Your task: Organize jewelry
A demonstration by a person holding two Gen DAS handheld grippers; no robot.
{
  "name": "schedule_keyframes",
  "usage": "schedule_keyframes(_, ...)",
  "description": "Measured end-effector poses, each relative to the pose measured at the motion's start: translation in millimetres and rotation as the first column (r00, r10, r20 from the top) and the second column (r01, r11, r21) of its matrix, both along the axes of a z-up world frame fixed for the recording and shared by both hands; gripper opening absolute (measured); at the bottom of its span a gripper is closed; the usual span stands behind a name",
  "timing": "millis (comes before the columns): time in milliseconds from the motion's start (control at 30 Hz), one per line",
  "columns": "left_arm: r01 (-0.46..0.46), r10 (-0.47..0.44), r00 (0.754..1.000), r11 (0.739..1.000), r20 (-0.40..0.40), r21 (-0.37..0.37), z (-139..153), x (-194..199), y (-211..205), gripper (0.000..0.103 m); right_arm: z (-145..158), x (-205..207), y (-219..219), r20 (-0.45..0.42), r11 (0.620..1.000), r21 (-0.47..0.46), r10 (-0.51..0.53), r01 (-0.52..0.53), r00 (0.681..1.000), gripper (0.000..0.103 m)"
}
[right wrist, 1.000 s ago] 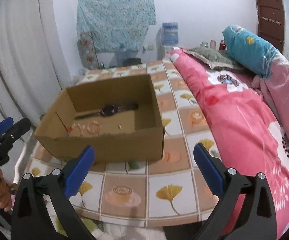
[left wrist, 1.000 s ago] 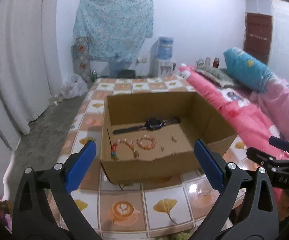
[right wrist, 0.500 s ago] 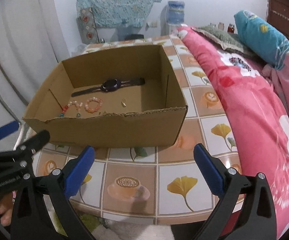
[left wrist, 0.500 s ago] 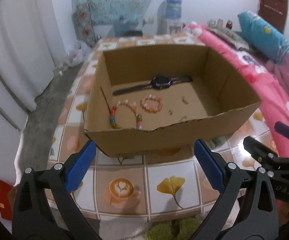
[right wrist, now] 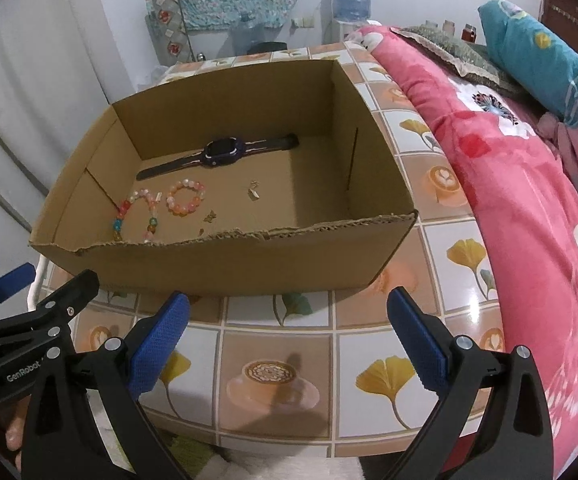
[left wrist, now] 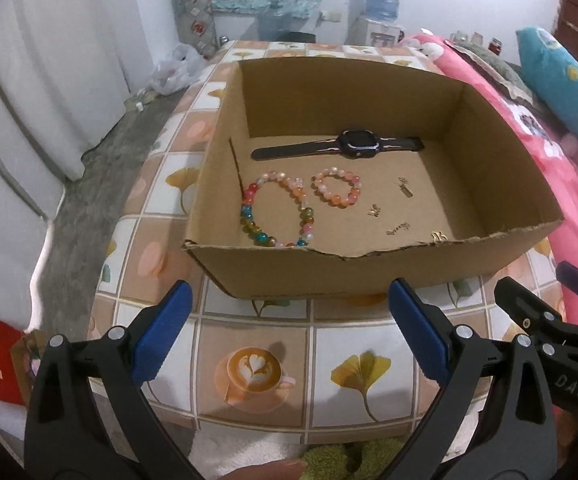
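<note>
Both tongs stood wide and empty over the near edge of the counter (left wrist: 273,344): the left tongs (left wrist: 289,328) just short of the cardboard box (left wrist: 369,272), the right tongs (right wrist: 289,332) likewise, each showing at the edge of the other's view. All the jewelry lay inside the box, ahead of the tongs. The watch (left wrist: 359,144) lay stretched flat along the far wall, the multicolored bead bracelet (left wrist: 277,212) ahead-left of the left tongs, and the small pink bracelet (left wrist: 336,191) just beside it. A few tiny gold charms (left wrist: 375,211) were scattered ahead-right.

This could fit either pieces waiting to be sorted or pieces already laid out, so the step in hand stayed unsettled. Any pick would call for clearing the torn near wall from above, and the charms looked hard to pinch.

Compared with a second before, both cameras sat higher and closer, looking down into the box, so more of its floor showed.
</note>
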State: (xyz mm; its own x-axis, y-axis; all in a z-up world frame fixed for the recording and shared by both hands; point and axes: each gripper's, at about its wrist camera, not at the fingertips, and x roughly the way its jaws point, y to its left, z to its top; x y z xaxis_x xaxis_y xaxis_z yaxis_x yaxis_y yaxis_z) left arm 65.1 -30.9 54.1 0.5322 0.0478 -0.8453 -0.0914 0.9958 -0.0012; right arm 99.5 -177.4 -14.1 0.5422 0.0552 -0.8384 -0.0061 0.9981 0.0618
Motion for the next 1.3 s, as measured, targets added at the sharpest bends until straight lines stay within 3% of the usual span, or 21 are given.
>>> schedule_keyframes(1300, -0.019, 0.018, 1.000, 0.999, -0.019, -0.026, 0.1, -0.5, 6.8, 0.095, 5.3, 0.1, 3.5, -0.005, 1.000, 0.003, -0.002, 0.002, 1.000, 0.096)
